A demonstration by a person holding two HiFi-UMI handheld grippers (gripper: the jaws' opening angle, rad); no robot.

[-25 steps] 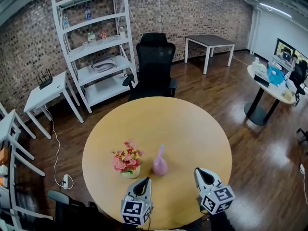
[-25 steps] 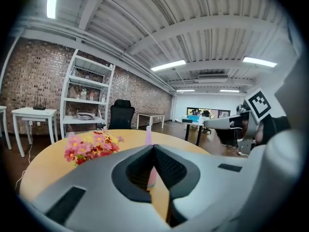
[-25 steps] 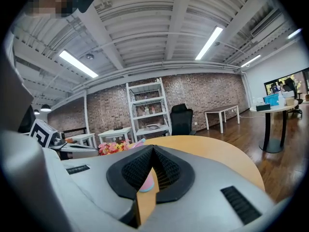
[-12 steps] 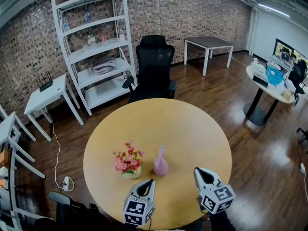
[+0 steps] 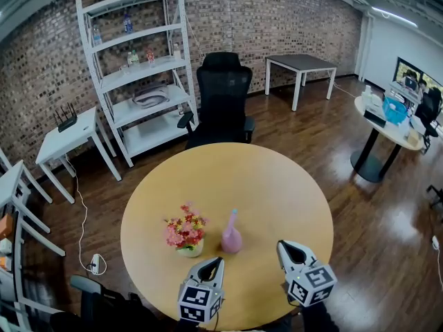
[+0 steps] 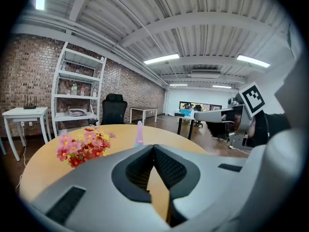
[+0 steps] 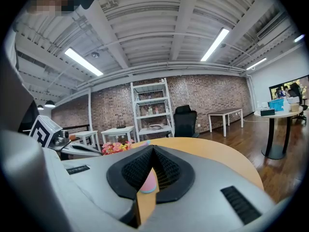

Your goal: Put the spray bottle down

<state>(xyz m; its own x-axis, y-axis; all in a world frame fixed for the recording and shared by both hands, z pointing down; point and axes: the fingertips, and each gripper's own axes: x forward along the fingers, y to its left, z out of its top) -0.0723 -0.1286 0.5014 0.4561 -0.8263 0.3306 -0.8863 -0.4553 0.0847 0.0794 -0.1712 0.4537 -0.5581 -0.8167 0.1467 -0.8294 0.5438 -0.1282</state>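
The pink spray bottle (image 5: 230, 237) stands upright on the round wooden table (image 5: 242, 178), free of both grippers. It also shows in the left gripper view (image 6: 140, 132), and low between the jaws in the right gripper view (image 7: 148, 182). My left gripper (image 5: 213, 260) hovers over the table's near edge, just short of the bottle, shut and empty, its tips meeting (image 6: 154, 146). My right gripper (image 5: 280, 244) hangs to the bottle's right, also shut with nothing in it (image 7: 153, 147).
A pot of pink and red flowers (image 5: 184, 232) stands just left of the bottle. Behind the table are a black office chair (image 5: 223, 95), a white shelf unit (image 5: 135, 68) and a small white table (image 5: 69, 133). Another round table (image 5: 387, 120) stands at the right.
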